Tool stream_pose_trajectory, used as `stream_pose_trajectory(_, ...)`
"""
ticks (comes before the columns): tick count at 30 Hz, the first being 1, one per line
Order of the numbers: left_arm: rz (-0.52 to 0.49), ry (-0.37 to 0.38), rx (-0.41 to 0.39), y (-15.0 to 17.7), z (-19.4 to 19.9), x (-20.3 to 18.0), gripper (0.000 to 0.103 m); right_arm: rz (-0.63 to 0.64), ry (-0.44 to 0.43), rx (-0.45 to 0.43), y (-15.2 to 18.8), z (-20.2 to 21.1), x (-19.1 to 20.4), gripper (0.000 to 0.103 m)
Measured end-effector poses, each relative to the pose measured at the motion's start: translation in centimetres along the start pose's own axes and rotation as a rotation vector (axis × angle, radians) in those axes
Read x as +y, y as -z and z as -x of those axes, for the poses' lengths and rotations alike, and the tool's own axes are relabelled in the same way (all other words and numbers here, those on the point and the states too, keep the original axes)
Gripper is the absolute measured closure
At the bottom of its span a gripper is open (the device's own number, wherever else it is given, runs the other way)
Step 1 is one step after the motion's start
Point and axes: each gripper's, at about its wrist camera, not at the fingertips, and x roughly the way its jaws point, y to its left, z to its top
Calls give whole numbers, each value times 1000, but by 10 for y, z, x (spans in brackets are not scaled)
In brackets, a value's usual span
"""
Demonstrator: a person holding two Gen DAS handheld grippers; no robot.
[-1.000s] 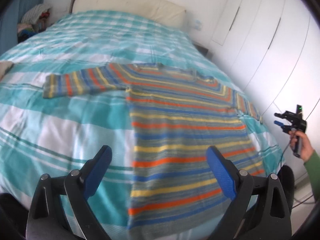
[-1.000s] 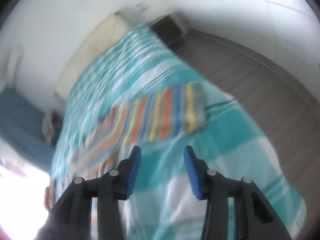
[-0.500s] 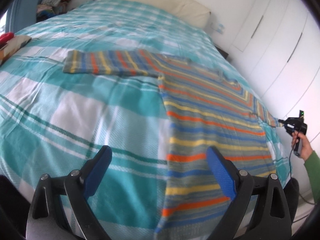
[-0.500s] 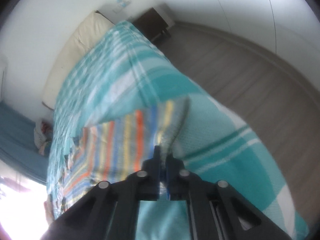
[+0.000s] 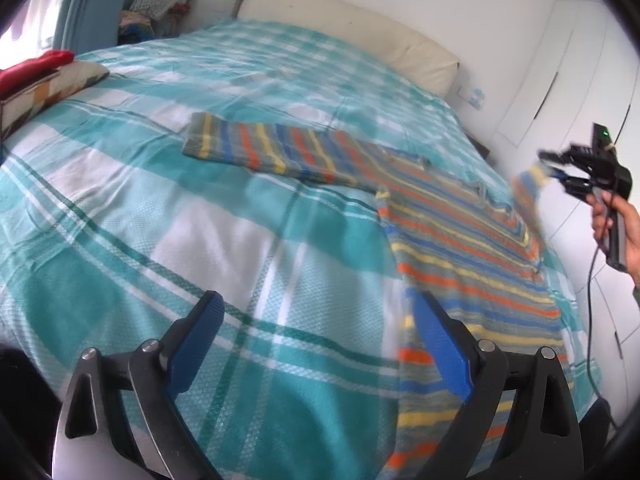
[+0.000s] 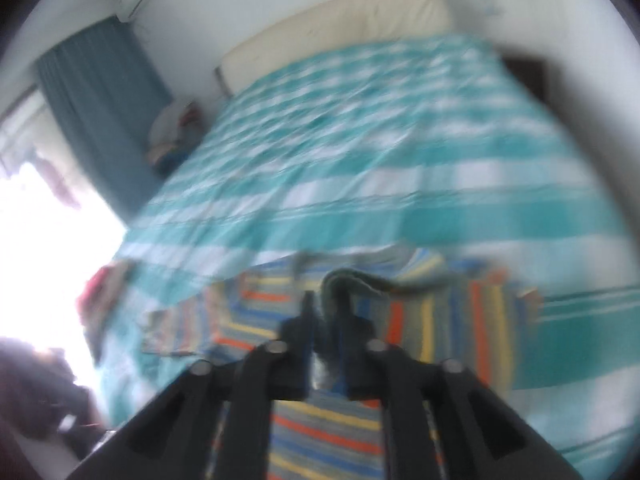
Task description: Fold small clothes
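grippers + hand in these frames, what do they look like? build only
Left gripper: black frame with triangular cutouts, silver pivot screws, blue finger pads. Right gripper: same black build, green LED, dark cable hanging below. Bare hand, green sleeve cuff.

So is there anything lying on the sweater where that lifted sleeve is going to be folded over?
Nothing visible. The right gripper holds the sleeve up, and the sweater lies bare on the bedspread.

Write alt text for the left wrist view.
A striped sweater lies flat on a teal checked bedspread, one sleeve lifted by the right gripper. The open left gripper hovers in the foreground.
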Motion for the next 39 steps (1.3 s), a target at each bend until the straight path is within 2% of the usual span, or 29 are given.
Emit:
stream_pose_trajectory(1,-2,0,0,0,0,0,7,-43,-70,1,5,-11,0,44)
stream_pose_trajectory(2,-7,-3,0,0,0,-1,7,-70,-119,-9,9,-16,-1,40)
stream_pose_trajectory(5,-31,-13,0,2,0,-4,7,-91,-145,-26,18,-12,-4,40)
stream_pose_trajectory(8,-51,-16,14,2,-4,-8,7,-60,-54,-49,27,13,-25,40)
stream_pose_trajectory(11,-72,-16,38,5,-10,-14,7,23,122,-73,51,44,-53,39)
stream_pose_trajectory(17,-112,-50,47,11,-14,-21,7,62,418,-71,136,90,-130,37)
stream_pose_trajectory(21,-111,-46,53,11,-16,-22,7,30,523,-121,183,116,-169,37)
stream_pose_trajectory(23,-109,-40,63,10,-17,-22,7,7,539,-135,192,122,-180,37)
stream_pose_trajectory(25,-105,-39,68,7,-15,-20,7,-46,509,-152,190,125,-187,37)
stream_pose_trajectory(29,-77,-39,59,-3,-11,-13,7,-43,530,-128,187,111,-188,29)
stream_pose_trajectory(33,-42,-26,51,-27,-11,-3,7,28,587,-101,189,95,-178,19)
stream_pose_trajectory(36,-42,-22,53,-50,-18,3,4,46,595,-92,191,91,-176,14)
stream_pose_trajectory(39,-66,-61,49,-73,-38,13,4,46,589,-92,193,91,-177,13)
